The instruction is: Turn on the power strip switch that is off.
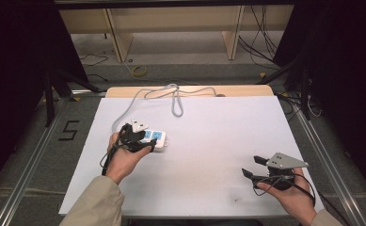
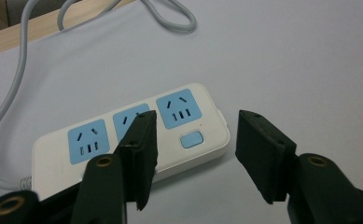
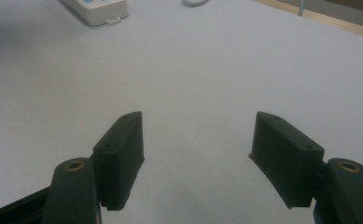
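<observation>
White tabletop (image 1: 209, 155): left hand-held gripper (image 2: 195, 154) gapes over power strip (image 2: 123, 144); right hand-held gripper (image 3: 198, 158) open, empty.

White power strip (image 2: 132, 144), grey cord (image 2: 11, 98), left gripper (image 2: 195, 156) parted

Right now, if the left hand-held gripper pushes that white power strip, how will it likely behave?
The power strip looks rigid and flat, so it should slide on the smooth white sheet rather than tip. Its grey cord looks floppy and will probably drag, perhaps turning the strip.
</observation>
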